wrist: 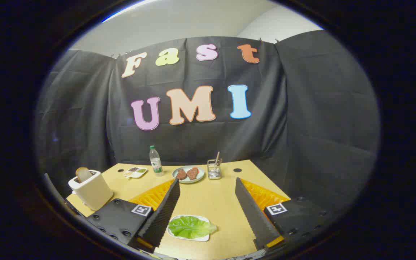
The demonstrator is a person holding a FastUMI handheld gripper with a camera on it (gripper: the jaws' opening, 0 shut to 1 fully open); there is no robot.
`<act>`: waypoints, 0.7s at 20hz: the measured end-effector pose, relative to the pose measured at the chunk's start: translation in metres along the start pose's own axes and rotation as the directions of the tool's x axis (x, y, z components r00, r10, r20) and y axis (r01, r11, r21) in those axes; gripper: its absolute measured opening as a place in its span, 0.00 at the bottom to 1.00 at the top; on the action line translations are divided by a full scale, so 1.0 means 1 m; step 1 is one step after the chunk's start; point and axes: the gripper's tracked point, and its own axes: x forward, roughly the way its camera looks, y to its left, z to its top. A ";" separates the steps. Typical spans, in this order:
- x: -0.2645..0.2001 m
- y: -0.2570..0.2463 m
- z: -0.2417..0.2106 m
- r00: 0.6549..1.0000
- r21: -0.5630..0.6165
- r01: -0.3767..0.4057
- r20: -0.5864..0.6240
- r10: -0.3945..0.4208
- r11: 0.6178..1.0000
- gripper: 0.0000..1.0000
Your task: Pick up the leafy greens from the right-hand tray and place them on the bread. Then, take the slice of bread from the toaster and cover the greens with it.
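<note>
The leafy greens (190,226) are a flat bright green leaf on a small white tray (193,238), lying between my fingers close to their base and nearer the left one. My gripper (206,180) is open above the table, nothing between its fingers. A slice of bread (83,174) sticks up out of the white toaster (89,189), off to the left of the left finger. Beyond the fingertips, a pale plate (200,176) carries two reddish-brown pieces (188,173); I cannot tell what they are.
All of this rests on a light wooden table (208,202). At its back stand a water bottle (155,161), a small white tray (135,172) with dark and green bits, and a clear holder (214,169) with sticks. Black cloth walls the table in behind.
</note>
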 end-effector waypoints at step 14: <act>0.021 0.012 0.001 1.000 -0.035 -0.001 -0.028 0.000 0.999 0.99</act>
